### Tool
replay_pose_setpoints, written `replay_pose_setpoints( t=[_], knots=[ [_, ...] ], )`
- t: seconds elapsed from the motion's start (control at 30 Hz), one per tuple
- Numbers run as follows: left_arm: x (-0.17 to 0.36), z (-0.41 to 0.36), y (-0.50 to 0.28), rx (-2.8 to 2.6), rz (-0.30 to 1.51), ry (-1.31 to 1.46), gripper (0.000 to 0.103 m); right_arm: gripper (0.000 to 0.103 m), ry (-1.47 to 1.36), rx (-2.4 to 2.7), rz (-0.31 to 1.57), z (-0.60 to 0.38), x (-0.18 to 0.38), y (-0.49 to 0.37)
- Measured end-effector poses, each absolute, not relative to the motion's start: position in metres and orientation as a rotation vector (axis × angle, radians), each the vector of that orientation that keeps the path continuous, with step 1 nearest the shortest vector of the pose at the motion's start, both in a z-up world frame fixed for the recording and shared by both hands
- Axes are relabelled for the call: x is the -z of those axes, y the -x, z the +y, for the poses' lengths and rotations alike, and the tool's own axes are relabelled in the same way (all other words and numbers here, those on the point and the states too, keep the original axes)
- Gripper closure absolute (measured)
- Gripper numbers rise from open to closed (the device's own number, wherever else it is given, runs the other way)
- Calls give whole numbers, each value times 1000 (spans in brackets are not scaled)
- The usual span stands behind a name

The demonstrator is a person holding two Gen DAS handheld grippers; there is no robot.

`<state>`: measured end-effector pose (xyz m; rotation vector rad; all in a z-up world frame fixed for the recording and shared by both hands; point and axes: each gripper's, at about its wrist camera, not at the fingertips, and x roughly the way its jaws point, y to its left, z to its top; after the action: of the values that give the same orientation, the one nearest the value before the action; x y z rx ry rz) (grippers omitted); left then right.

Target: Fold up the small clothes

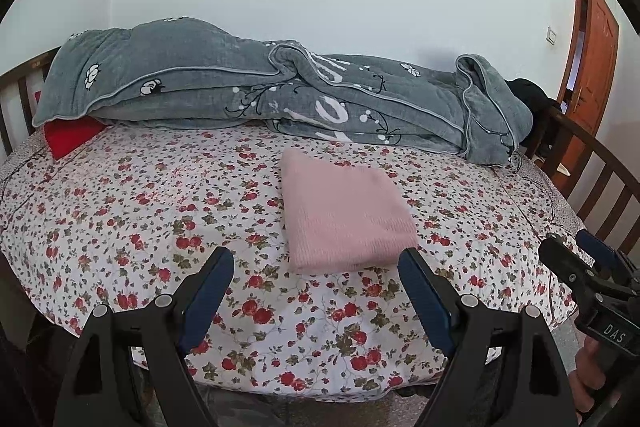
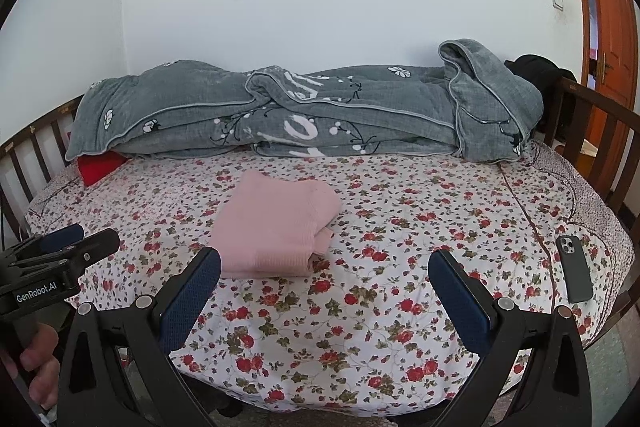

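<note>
Blue-padded grippers (image 1: 316, 259) (image 2: 324, 261) agape — empty.

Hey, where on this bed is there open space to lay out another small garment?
The widest bare patch of floral sheet lies left of the folded pink garment, between the red pillow and the near edge. A second patch lies between the garment and the phone. The back strip is crowded by the grey quilt.

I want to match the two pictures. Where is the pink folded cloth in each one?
Left wrist view: the pink folded cloth lies middle, slightly right, on the flowery sheet.
Right wrist view: it lies left of middle.
Shared landmark: the grey quilt heaped behind it in both.
</note>
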<state>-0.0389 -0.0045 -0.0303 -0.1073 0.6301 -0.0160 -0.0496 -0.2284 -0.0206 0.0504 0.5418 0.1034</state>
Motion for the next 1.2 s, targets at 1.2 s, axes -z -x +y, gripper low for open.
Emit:
replay_pose_setpoints(
  t=[1.2],
  knots=[
    [28,-3,42,9,623,120,19,1,-65,-96,531,-226,19,51]
  ],
)
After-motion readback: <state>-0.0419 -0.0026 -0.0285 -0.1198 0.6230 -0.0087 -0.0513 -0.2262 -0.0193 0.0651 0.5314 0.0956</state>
